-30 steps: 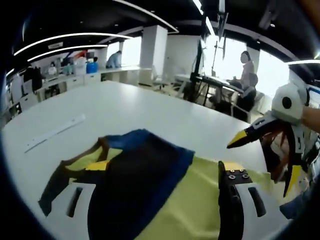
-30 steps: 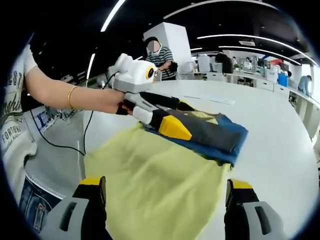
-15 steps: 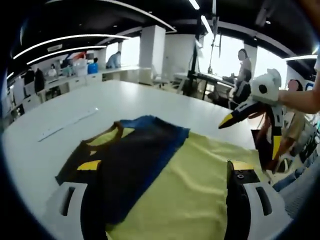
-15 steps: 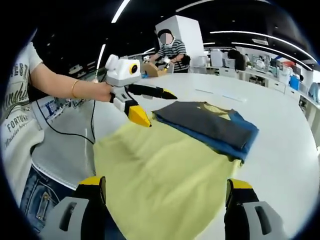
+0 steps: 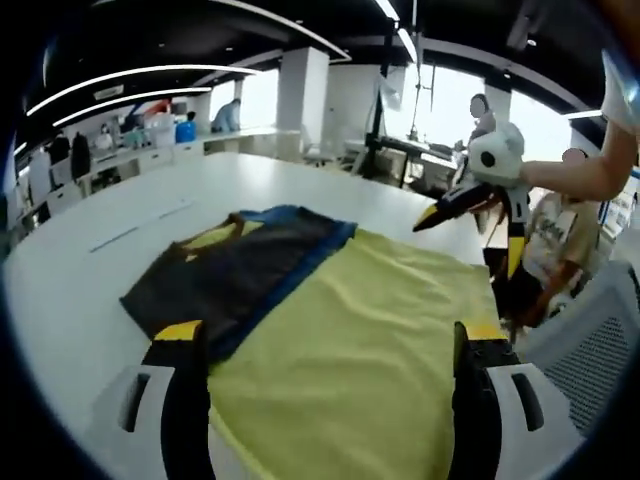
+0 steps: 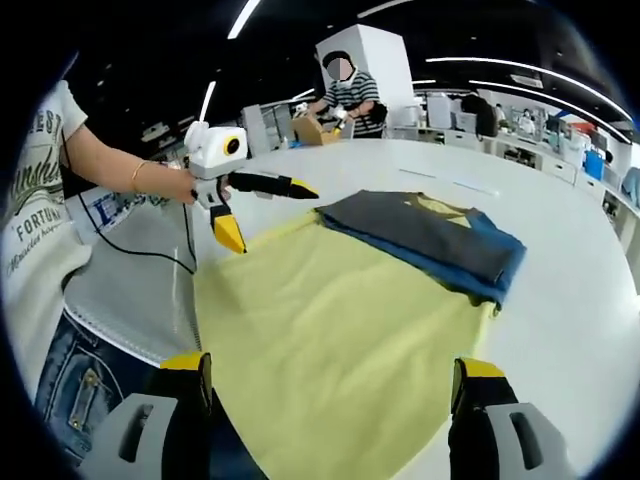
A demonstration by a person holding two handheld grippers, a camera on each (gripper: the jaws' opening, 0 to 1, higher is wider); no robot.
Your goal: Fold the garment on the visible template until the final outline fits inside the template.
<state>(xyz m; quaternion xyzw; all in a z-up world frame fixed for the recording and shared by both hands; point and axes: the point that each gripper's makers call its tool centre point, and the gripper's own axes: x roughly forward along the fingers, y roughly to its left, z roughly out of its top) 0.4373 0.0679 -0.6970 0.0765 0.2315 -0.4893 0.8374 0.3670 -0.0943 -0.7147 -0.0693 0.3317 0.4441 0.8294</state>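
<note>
The garment (image 6: 340, 310), yellow with a dark grey and blue portion folded over its far end, is lying flat on the white table (image 5: 60, 270), spreading out just ahead of both tools. No template outline is showing under it, so how well it fits cannot be judged. The step in hand looks like a pause between folds: both grippers are sitting clear of the cloth, gripping nothing.

The left gripper (image 6: 258, 210) is hovering above the garment's near-left corner, jaws spread wide, one pointing forward and one down, the hand (image 6: 170, 183) behind it with the forearm reaching in level. The right gripper (image 5: 470, 225) is likewise splayed beside the yellow edge, arm coming in from the right.

Next move probably calls for both to pinch the near yellow hem and carry it over toward the dark part
</note>
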